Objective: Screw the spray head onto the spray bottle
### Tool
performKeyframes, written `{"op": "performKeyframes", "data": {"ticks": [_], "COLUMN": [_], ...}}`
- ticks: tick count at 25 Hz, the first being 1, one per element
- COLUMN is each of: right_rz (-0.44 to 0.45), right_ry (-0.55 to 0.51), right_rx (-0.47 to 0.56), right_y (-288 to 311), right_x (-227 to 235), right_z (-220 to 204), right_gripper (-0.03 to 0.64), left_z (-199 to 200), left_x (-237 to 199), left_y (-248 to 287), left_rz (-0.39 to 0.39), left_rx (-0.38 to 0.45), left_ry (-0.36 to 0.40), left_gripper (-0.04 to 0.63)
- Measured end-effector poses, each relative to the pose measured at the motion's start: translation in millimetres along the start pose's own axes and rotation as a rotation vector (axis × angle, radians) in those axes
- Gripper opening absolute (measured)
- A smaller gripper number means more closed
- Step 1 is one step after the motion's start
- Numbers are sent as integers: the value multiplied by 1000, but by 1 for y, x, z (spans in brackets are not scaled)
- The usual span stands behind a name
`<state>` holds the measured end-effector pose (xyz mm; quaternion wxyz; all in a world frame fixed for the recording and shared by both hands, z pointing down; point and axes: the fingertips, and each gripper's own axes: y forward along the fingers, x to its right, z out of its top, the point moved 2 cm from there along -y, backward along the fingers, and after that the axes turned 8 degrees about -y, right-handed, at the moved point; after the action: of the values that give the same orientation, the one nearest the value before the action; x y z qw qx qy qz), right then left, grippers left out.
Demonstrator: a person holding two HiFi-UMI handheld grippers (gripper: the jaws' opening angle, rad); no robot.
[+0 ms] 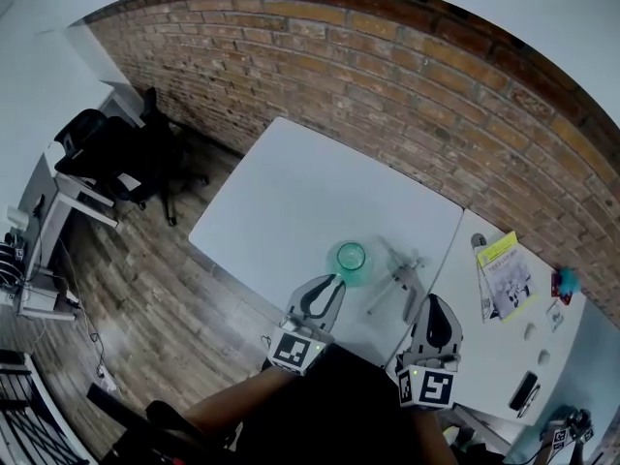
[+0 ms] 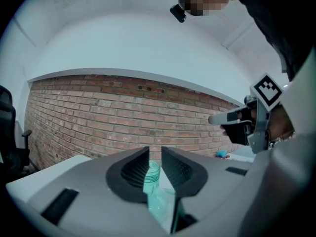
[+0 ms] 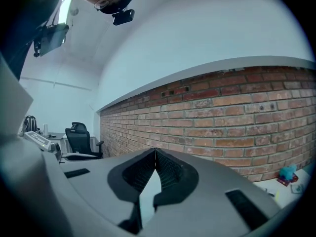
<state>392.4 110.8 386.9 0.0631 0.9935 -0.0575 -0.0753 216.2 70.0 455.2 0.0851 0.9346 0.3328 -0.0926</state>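
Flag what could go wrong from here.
1. The left gripper has its jaws only narrowly apart, just short of the upright, uncapped bottle; pushing in like that may tip it.
2. The right gripper is shut; nudging the spray head lying flat on the table could slide it away.

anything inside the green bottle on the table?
Nothing seen: the green bottle has an open neck and clear walls; the spray head lies beside it. The left gripper hides most of its body in that gripper's view; bottom unconfirmed.
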Motion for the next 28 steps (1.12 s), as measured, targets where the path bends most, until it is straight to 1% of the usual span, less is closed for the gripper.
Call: {"op": "performKeyframes", "data": {"ticks": [4, 9, 11, 13, 15, 19, 20, 23, 26, 28], "right_rz": [37, 24, 26, 32, 34, 22, 19, 14, 14, 14], "right_ry": [7, 2, -7, -13, -22, -19, -18, -22, -27, -31], "right_rx": [-2, -17, -23, -33, -40, -44, -45, -44, -47, -50], "right_y": [6, 15, 18, 20, 22, 24, 25, 25, 25, 25], "right_x": [-4, 1, 0, -3, -3, 3, 4, 7, 8, 8], "right_z": [-4, -4, -3, -4, -6, -6, -6, -7, -7, -6], "right_gripper": [8, 8, 8, 8, 8, 8, 8, 8, 8, 8], "left_z": [-7, -19, -26, -33, -39, -50, -52, -57, -64, -68], "left_x": [6, -1, -3, -4, -6, -15, -17, -19, -21, -23], "left_y": [2, 20, 28, 35, 41, 49, 51, 57, 64, 69], "left_rz": [-5, -28, -48, -64, -61, -59, -61, -55, -77, -80], "left_rx": [-19, -30, -40, -47, -45, -50, -53, -68, -72, -83], "left_ry": [-7, -31, -45, -50, -41, 18, 32, 20, 69, 69], "left_gripper": [127, 249, 284, 296, 320, 358, 360, 374, 379, 382]}}
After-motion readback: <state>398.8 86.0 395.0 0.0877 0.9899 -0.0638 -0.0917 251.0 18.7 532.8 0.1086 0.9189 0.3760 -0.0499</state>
